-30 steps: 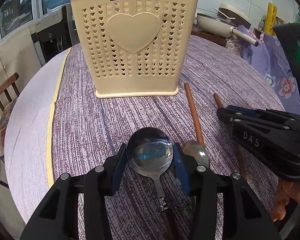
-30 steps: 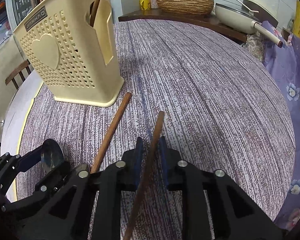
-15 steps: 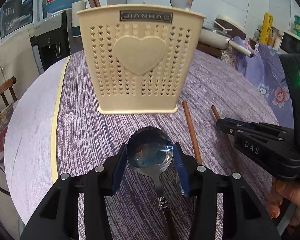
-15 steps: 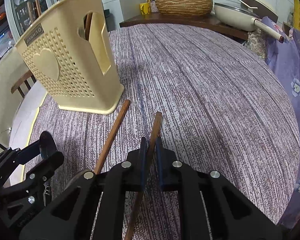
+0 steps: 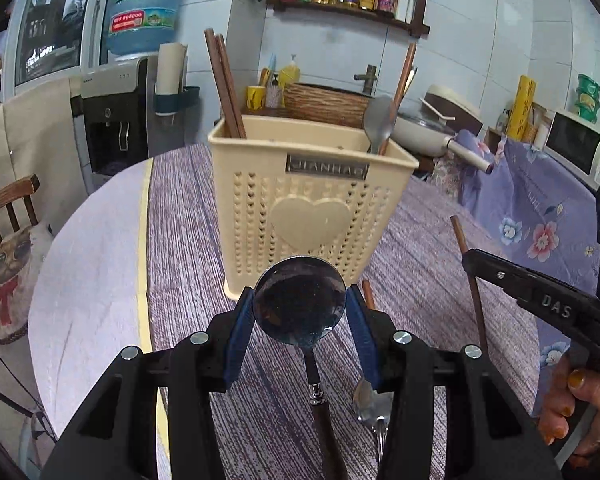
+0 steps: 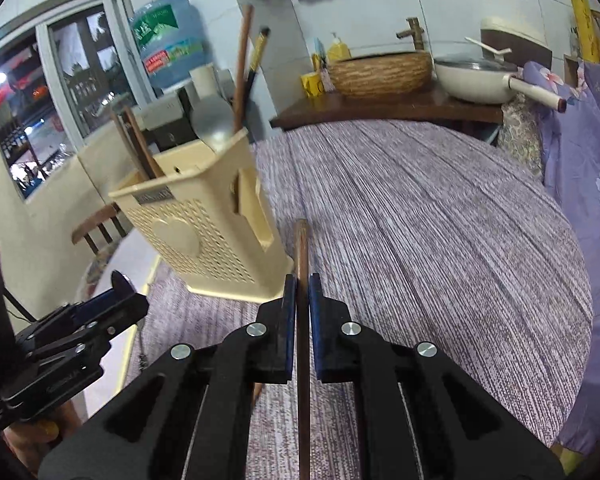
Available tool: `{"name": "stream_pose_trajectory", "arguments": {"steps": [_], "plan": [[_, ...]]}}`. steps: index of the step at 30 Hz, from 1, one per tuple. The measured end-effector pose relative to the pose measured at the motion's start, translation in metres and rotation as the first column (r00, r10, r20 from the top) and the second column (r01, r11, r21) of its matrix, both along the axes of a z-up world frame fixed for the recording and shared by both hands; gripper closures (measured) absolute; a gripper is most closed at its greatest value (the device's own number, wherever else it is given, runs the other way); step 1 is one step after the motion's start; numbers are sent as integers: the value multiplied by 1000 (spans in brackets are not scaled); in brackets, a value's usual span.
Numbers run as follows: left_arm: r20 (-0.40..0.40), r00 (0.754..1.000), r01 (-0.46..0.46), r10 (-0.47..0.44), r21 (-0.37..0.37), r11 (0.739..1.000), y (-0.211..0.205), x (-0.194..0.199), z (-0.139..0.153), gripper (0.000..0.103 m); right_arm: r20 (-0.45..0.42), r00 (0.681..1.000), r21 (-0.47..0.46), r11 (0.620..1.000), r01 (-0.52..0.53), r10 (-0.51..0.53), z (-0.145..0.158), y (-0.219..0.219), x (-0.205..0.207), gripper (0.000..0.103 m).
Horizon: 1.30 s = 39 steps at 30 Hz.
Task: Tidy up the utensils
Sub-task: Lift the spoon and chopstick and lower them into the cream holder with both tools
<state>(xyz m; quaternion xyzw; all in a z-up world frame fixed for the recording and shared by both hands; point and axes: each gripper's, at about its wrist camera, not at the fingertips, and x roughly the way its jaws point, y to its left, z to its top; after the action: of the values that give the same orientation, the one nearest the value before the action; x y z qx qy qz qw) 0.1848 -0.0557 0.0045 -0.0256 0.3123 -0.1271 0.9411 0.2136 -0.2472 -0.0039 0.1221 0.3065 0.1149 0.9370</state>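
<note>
Purple striped cloth covered a round table (image 5: 188, 248) in a kitchen, with one wooden chair (image 5: 8, 204) seen past its left edge and one water dispenser (image 5: 112, 120) behind it. One cream utensil holder (image 5: 308, 200), perforated and marked with a heart, was stood upright toward the far middle of the table. Two brown chopsticks (image 5: 224, 84) were seen leaning out of its left compartment, and one spoon (image 5: 378, 120) with a wooden-handled utensil beside it was seen in its right compartment.

The left gripper (image 5: 300, 314) was held above the near edge of the table, its blue pads closed on the round bowl of one metal spoon (image 5: 300, 300), whose handle ran back between the fingers. A second spoon bowl (image 5: 366, 404) was seen lying on the cloth under the right finger of that gripper, and one brown stick end (image 5: 368, 294) was seen on the cloth just in front of the holder's base.

To the right, the right gripper (image 6: 302, 292) was closed on a single wooden chopstick (image 6: 301, 248), clamped between its two pads and lifted clear of the cloth, its tip pointing toward the holder's right side. In the left wrist view this same chopstick (image 5: 466, 264) was seen tilted upward from the gripper's black finger. One white pan (image 6: 476, 76) and one woven basket (image 6: 380, 72) were set on a wooden counter beyond the far edge of the table.
</note>
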Motion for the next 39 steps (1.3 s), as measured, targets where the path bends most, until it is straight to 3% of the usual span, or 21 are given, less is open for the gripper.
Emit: {"name": "stream_pose_trajectory", "arguments": {"steps": [13, 27, 32, 39], "plan": [[90, 996, 9, -6, -27, 1000, 10, -5, 33, 58, 146, 987, 9, 998, -66, 64, 52, -3, -29, 95], [96, 995, 39, -33, -54, 998, 17, -5, 49, 58, 209, 974, -16, 996, -84, 85, 81, 0, -36, 95], [127, 990, 71, -61, -71, 995, 24, -5, 74, 58, 254, 960, -12, 993, -115, 114, 109, 3, -33, 95], [216, 972, 113, -90, -96, 989, 31, 4, 136, 58, 340, 926, -45, 986, -161, 167, 175, 17, -17, 95]]}}
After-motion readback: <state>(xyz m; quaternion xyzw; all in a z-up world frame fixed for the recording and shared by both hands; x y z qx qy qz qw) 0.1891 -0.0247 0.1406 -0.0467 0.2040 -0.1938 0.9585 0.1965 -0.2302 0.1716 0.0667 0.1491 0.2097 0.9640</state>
